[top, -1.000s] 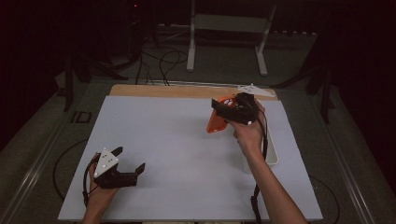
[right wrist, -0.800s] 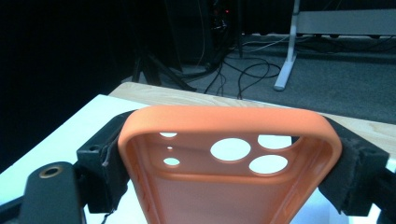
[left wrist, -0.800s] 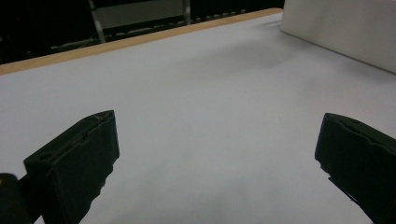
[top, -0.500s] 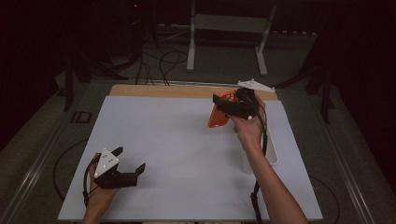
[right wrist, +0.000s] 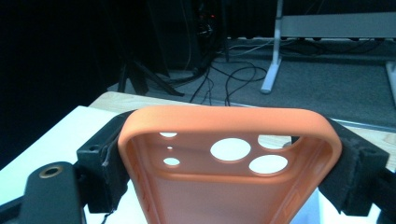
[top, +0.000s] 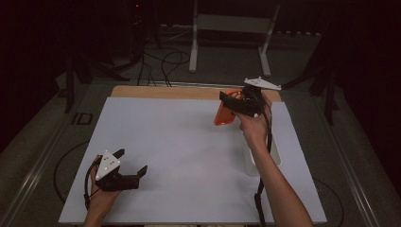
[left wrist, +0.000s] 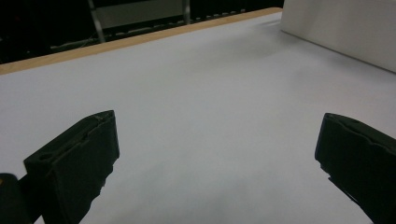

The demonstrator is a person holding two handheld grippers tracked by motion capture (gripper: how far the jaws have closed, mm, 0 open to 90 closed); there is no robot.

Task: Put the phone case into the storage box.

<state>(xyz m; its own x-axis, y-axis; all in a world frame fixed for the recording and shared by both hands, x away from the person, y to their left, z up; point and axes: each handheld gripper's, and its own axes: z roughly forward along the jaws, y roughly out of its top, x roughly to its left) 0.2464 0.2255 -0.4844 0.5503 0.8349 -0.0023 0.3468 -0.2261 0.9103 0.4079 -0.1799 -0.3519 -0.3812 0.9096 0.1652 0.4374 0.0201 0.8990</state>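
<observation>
An orange phone case (top: pixel 223 112) hangs above the far right of the white table sheet (top: pixel 179 142), held in my right gripper (top: pixel 231 102). The right gripper view shows its hollow inside and camera holes, the orange phone case (right wrist: pixel 229 158) pinched by its two sides between the black jaws. My left gripper (top: pixel 130 163) rests low at the near left of the sheet, jaws wide apart. In the left gripper view its fingers (left wrist: pixel 74 163) frame bare white sheet, nothing between them.
A white rectangular container (top: pixel 274 156) stands on the right side of the sheet, partly behind the right forearm; its wall (left wrist: pixel 345 28) shows at the top right of the left gripper view. A wooden table edge (top: pixel 161 92) runs along the back. Cables and a metal stand lie on the floor beyond.
The right gripper has lifted slightly and moved a little right with the orange case. The left gripper has stayed put.
</observation>
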